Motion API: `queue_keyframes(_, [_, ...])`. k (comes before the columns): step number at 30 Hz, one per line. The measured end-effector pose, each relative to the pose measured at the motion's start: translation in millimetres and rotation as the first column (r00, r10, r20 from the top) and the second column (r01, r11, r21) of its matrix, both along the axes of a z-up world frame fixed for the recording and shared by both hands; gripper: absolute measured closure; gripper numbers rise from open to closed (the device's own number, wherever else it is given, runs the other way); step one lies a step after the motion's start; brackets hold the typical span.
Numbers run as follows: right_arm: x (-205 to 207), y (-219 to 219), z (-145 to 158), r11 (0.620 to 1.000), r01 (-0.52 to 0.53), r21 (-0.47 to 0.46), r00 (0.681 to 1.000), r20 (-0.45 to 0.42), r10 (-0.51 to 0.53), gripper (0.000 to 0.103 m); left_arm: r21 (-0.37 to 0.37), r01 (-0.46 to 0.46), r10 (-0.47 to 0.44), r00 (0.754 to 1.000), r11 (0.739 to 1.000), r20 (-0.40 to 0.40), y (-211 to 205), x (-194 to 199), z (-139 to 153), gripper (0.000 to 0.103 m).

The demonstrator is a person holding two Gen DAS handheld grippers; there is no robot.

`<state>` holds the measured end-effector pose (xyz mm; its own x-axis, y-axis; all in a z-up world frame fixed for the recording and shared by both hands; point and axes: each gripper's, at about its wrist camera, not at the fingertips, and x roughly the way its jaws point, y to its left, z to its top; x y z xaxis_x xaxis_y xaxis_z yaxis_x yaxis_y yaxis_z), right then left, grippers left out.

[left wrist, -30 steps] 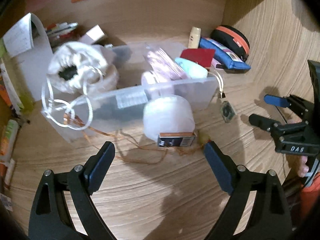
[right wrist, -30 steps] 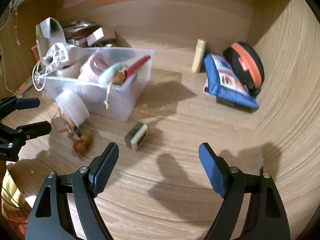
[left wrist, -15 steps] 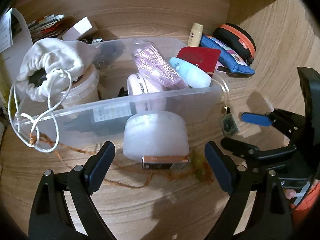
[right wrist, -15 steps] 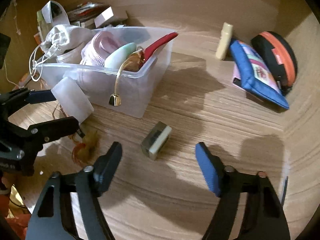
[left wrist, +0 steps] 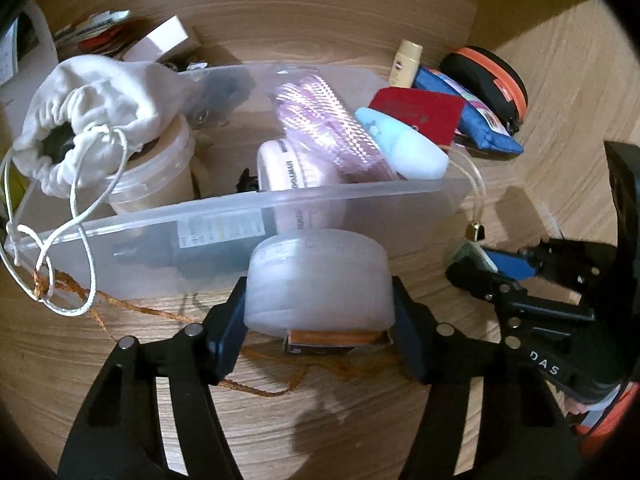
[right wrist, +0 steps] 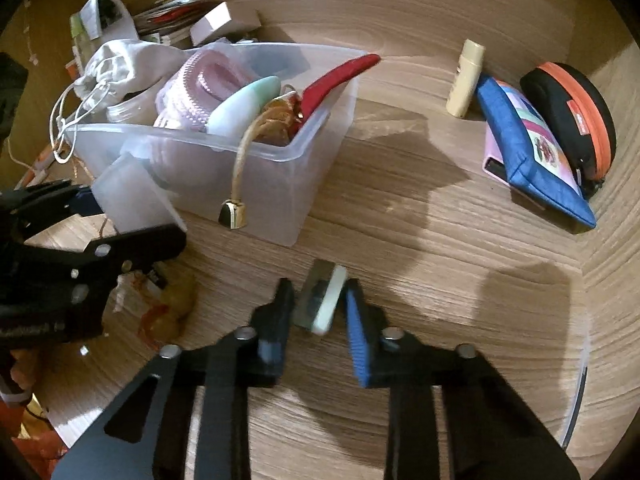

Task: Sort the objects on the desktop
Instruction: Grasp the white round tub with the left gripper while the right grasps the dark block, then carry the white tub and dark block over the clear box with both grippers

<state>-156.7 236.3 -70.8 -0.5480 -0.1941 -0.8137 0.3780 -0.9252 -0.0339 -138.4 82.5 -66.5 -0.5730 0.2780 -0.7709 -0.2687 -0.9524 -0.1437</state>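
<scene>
While both jaws have just been closing, the left gripper (left wrist: 320, 320) squeezes a white tub (left wrist: 318, 280) and the right gripper (right wrist: 318, 308) pinches a small block (right wrist: 320, 300), both low over the table (right wrist: 440, 240). Behind them, the clear bin (right wrist: 280, 184) is quite full. Farther back, pouches (right wrist: 528, 148) and a bottle (right wrist: 466, 78) are not sorted yet.

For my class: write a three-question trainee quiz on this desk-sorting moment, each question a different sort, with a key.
1. True or false: the right gripper has its fingers on the small block.
2. What is between the left gripper's fingers? A) frosted round container B) yellow tube C) white drawstring bag
3. Fill in: the red case leans out of the clear ____.

Key: 1 true; 2 A; 3 bin.
</scene>
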Motion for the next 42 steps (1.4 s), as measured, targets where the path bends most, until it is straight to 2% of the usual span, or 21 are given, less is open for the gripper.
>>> queue_keyframes(12, [18.5, -7.6, 10.8, 0.998, -0.036, -0.043, 0.999, -0.041, 0.034, 0.088, -0.018, 0.01, -0.011, 0.997, 1.0, -0.072, 5.6, 19.0, 9.2, 0.039])
queue_keyframes(20, [31.9, 0.6, 36.9, 0.997, -0.023, -0.078, 0.995, -0.096, 0.016, 0.088, -0.006, 0.036, -0.037, 0.99, 0.999, -0.136, 10.4, 40.7, 30.6, 0.039])
queue_keyframes(29, [43.3, -1.1, 63.8, 0.997, -0.032, -0.069, 0.985, -0.171, 0.02, 0.088, 0.014, 0.037, -0.033, 0.974, 0.999, -0.225, 5.4, 59.2, 60.8, 0.039])
queue_keyframes(35, [45.9, -1.9, 84.4, 0.996, -0.044, -0.077, 0.973, -0.229, 0.025, 0.088, 0.035, 0.025, -0.014, 0.961, 0.999, -0.277, -6.0, 58.9, 81.3, 0.039])
queue_keyframes(42, [30.6, -7.6, 99.2, 0.996, -0.044, -0.079, 0.964, -0.264, 0.022, 0.088, 0.077, -0.018, 0.04, 0.953, 0.997, -0.3, -29.0, 43.3, 94.5, 0.039])
